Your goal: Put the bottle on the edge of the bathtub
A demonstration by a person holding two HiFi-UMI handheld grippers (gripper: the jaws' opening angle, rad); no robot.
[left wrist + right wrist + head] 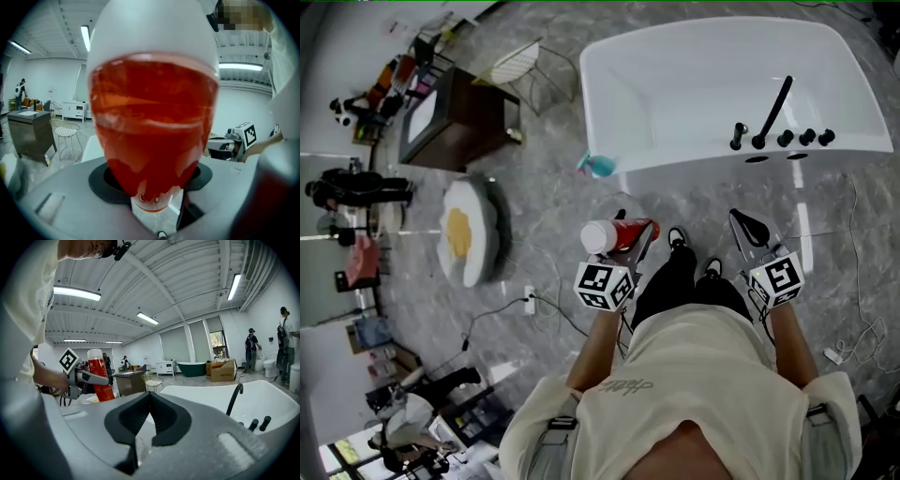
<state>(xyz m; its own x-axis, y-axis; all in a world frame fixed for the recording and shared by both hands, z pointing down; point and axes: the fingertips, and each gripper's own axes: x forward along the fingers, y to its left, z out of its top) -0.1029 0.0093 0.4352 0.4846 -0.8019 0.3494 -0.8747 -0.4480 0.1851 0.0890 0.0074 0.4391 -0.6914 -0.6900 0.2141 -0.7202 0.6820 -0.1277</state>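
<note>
A red bottle with a white cap (617, 234) is held upright in my left gripper (630, 236), whose jaws are shut on its body. In the left gripper view the bottle (152, 126) fills the middle, clamped between the dark pads (108, 180). The white bathtub (694, 155) lies ahead, its near rim a little beyond the bottle. A black faucet (773, 112) and knobs sit on the rim's right part. My right gripper (748, 228) hovers near that rim, shut and empty. From the right gripper view I see the bottle (98, 376) at the left and the tub (211, 397) at the right.
A blue object (598, 166) lies on the floor by the tub's left corner. An egg-shaped cushion (467, 232), a dark cabinet (450, 117) and a wire chair (520, 66) stand to the left. Cables (525, 305) run across the grey floor. People stand far off.
</note>
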